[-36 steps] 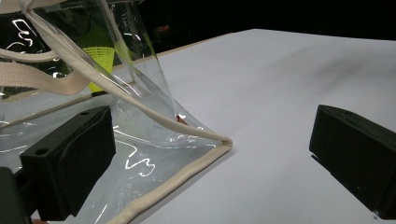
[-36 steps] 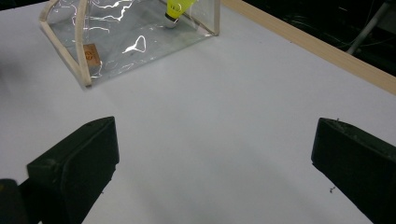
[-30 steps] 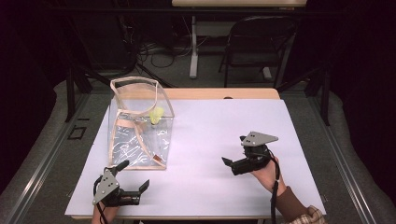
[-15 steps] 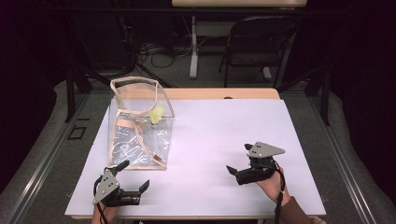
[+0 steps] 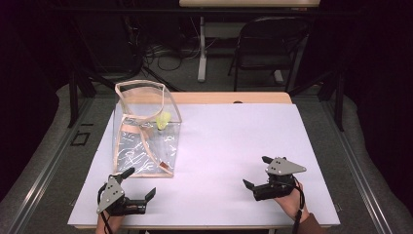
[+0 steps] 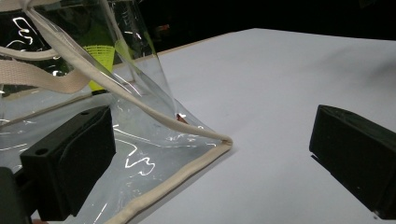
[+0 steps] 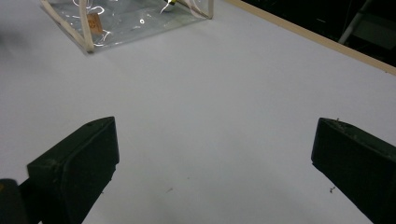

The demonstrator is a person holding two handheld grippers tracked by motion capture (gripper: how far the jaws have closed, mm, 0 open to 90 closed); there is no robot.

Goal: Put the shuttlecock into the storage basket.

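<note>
A clear plastic bag with beige trim (image 5: 143,131) stands upright on the left of the white table (image 5: 234,141). Inside it a yellow-green shuttlecock (image 5: 163,120) lies near the far right wall. My left gripper (image 5: 140,182) rests at the table's front left, just in front of the bag, open with nothing between its jaws. From the left gripper view the bag's near corner (image 6: 219,142) lies ahead and the shuttlecock (image 6: 102,58) shows through the plastic. My right gripper (image 5: 257,171) is open at the front right, empty, pointing left; its view shows the bag (image 7: 121,18) far off.
A small orange tag (image 5: 164,166) hangs at the bag's lower right corner. A wooden strip (image 5: 234,98) edges the table's far side. Beyond it stand a black chair (image 5: 270,46) and a desk leg with cables on the floor.
My right gripper has drawn back toward the front right edge of the table. The left gripper and the bag have barely moved.
</note>
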